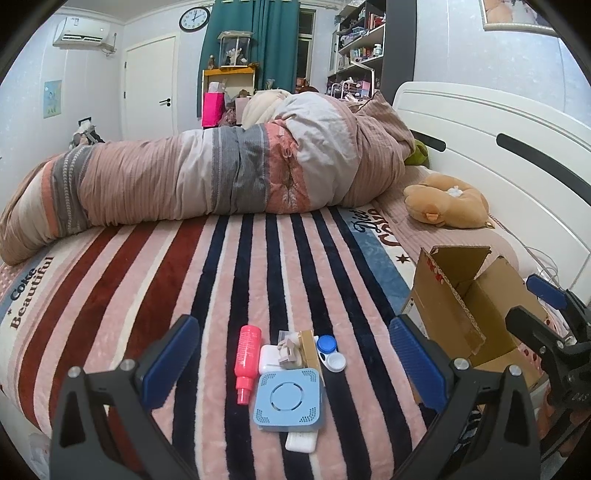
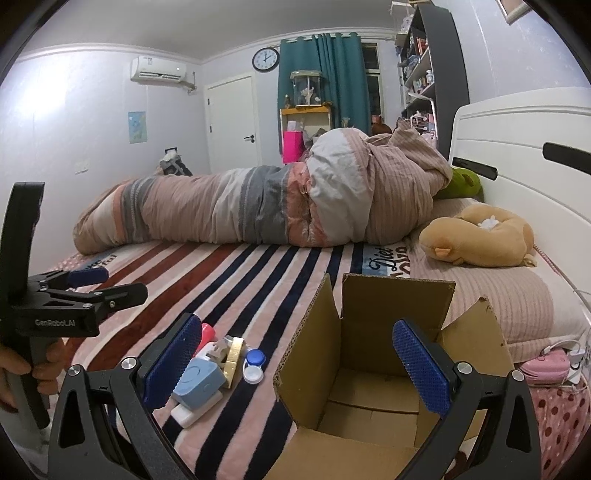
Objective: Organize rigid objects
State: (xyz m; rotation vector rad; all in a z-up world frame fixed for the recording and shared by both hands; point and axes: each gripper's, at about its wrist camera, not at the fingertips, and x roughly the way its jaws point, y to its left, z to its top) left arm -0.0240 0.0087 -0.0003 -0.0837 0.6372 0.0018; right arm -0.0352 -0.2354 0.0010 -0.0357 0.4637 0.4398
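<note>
- The task looks to be at its start: a small heap of rigid items lies on the bed and the open cardboard box [image 2: 369,369] beside it appears empty.
- The left hand-held gripper [image 1: 291,365] hovers low over the heap, jaws spread wide, holding nothing.
- The right hand-held gripper [image 2: 295,363] is poised above the box mouth, jaws equally wide and empty.
- In the heap: a pink spray bottle [image 1: 246,360] on the left; a light blue square device [image 1: 287,399] nearest, resting on a white bar-shaped item [image 1: 301,441]; a contact lens case [image 1: 330,354] with one blue cap and one white on the right; a gold-edged box [image 1: 308,349] and a white case [image 1: 271,360] behind.
- The box stands just right of the heap, flaps up.
- Likely next move: the left gripper lowers over one item, probably the bottle or blue device, and closes; the soft blanket may let items sink or tilt.
- The bed carries a striped plush blanket [image 1: 221,288] in pink, red and navy.
- Far side: a rolled quilt [image 1: 207,173]; far right, a tan plush toy [image 1: 447,201] by a white headboard [image 1: 498,122].
- Beyond: wall clock [image 1: 194,18], teal curtains, white door, air conditioner, cluttered shelves.
</note>
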